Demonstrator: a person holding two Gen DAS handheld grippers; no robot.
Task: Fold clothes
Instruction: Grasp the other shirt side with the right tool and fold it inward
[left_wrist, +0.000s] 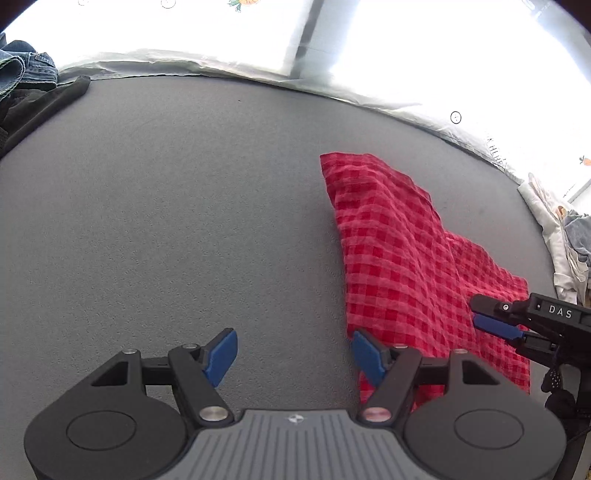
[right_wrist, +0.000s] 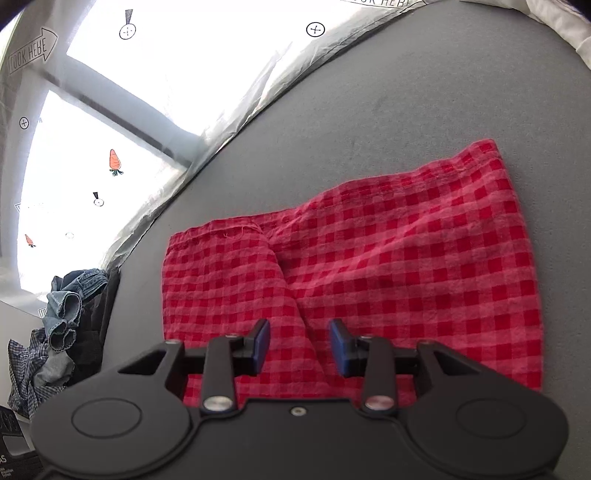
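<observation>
One red checked cloth (right_wrist: 369, 258) lies folded on the grey counter (left_wrist: 166, 221), toward the right half of the surface as the left wrist view shows it. It is flat but rumpled, with a raised fold running down its middle, a hemmed far edge with a few loose threads, and squares of deep red on lighter pink. Around it the counter is bare grey, and nothing lies on top of the cloth. A pile of clothes (right_wrist: 62, 325) sits at the counter's left end, well apart from the cloth: faded denim with a rolled cuff, blue checked fabric and something dark. Pale crumpled fabric (left_wrist: 561, 251) sits past the right end. Behind the counter hangs a bright translucent sheet (right_wrist: 110, 110) printed with carrots, crosshair circles and "LOOK HERE" arrows. The left gripper (left_wrist: 293, 356) hovers over the counter at the cloth's near left corner, jaws wide apart and empty; its right blue pad overlaps the cloth's edge in the picture, though whether it touches cannot be told. The right gripper (right_wrist: 299, 345) hangs over the near edge of the cloth, astride the middle fold, jaws partly apart with nothing pinched between the blue pads. In the left wrist view it reaches in from the right above the cloth's near right corner.
</observation>
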